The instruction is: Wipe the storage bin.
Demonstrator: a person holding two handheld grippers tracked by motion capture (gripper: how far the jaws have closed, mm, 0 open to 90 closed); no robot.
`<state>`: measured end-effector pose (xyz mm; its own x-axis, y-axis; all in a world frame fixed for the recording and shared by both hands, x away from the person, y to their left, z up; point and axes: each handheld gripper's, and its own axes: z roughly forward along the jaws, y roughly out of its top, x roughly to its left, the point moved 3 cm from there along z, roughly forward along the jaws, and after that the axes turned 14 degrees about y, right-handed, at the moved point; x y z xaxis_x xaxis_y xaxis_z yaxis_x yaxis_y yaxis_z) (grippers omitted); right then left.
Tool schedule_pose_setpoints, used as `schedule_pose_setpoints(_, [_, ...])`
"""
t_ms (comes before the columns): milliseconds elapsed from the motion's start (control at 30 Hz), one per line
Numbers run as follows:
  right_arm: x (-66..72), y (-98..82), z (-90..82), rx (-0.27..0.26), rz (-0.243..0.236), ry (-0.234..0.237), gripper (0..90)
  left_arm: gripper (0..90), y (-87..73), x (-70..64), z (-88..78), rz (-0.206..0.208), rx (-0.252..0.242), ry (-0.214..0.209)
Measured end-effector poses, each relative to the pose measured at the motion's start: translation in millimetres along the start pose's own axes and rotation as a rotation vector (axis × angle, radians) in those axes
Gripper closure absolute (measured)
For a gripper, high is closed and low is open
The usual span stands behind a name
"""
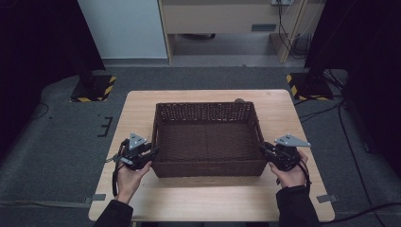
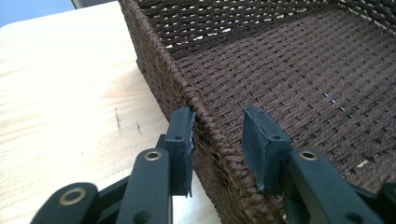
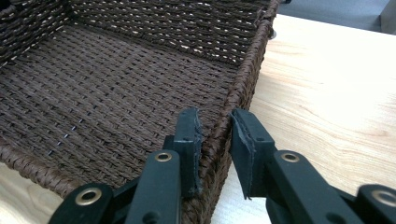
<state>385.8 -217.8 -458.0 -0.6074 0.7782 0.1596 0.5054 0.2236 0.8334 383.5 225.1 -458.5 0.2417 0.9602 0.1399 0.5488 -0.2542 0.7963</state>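
Basket (image 1: 206,142) dark woven wicker, rough; table (image 1: 142,109) pale wood, probably matt.

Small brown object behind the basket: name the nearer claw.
Right. The right claw straddles the basket's right wall, nearer the object; the left claw straddles the left wall, farther off.

Left gripper (image 1: 152,152) and right gripper (image 1: 263,148) level, jaws facing inward.

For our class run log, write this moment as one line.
basket on table | left gripper astride left wall, gap | right gripper clamps right wall
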Motion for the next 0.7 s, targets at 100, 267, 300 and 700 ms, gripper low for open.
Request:
schedule_pose_setpoints(100, [0.4, 1.5, 2.3, -0.001, -0.002, -0.004, 72.1, 63.7, 2.9, 2.7, 5.1, 0.005, -0.002, 0.001])
schedule_pose_setpoints(267, [1.4, 1.5, 2.6, 0.004, -0.005, -0.005, 71.9, 63.9, 3.3, 2.9, 6.1, 0.012, -0.006, 0.005])
schedule_pose_setpoints(300, [0.6, 1.3, 2.6, 0.002, -0.006, 0.0, 71.8, 63.9, 3.3, 2.8, 6.0, 0.011, -0.006, 0.005])
schedule_pose_setpoints(700, [0.4, 0.9, 2.7, -0.005, 0.002, 0.001, 71.9, 63.6, 3.4, 3.4, 6.6, 0.014, -0.008, 0.004])
